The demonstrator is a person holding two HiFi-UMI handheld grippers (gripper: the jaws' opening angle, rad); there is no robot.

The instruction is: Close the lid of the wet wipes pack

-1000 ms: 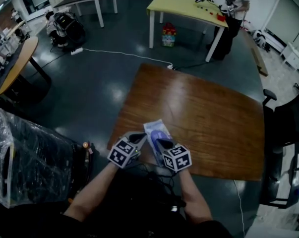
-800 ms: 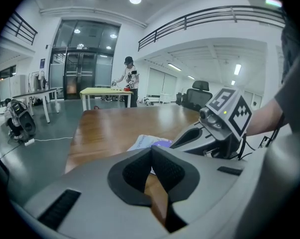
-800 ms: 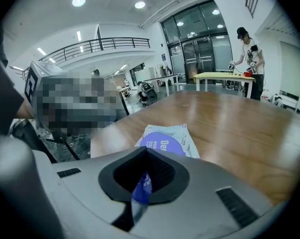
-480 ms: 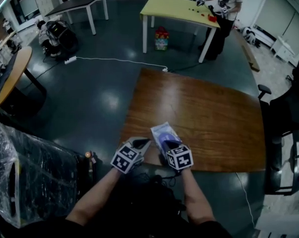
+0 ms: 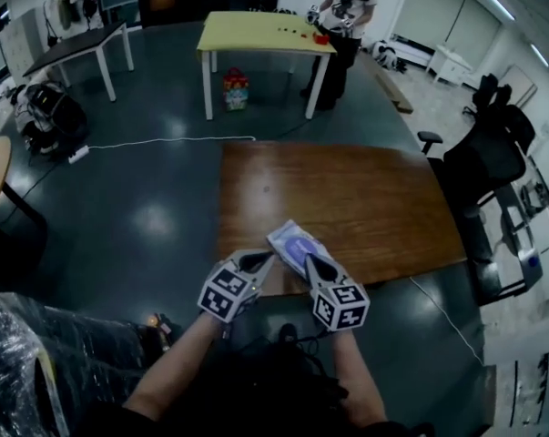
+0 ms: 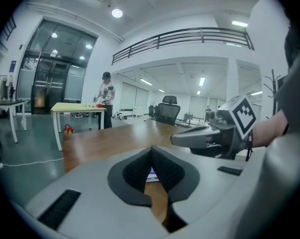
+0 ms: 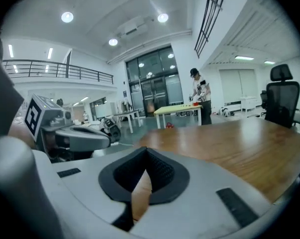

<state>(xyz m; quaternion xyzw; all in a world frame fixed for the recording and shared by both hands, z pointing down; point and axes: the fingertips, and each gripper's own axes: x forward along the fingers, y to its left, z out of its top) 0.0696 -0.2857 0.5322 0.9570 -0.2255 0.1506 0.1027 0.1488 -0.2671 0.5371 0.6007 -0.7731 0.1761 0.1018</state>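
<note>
- Wet wipes pack (image 5: 290, 241) stays at near edge of table (image 5: 365, 198); only viewpoint swings.
- Left gripper (image 5: 263, 260), right gripper (image 5: 311, 262): jaws together, empty, flanking pack.
- Lid probably pressed down; too small to confirm.

Rectangular brown wooden table (image 5: 347, 198) with a glossy, light-reflecting top, standing on a dark grey polished floor (image 5: 156, 217). One item rests on the top: a white-and-blue soft wet wipes pack (image 5: 295, 242), close to the near long edge and towards its left end, lying askew to the table's sides.
</note>
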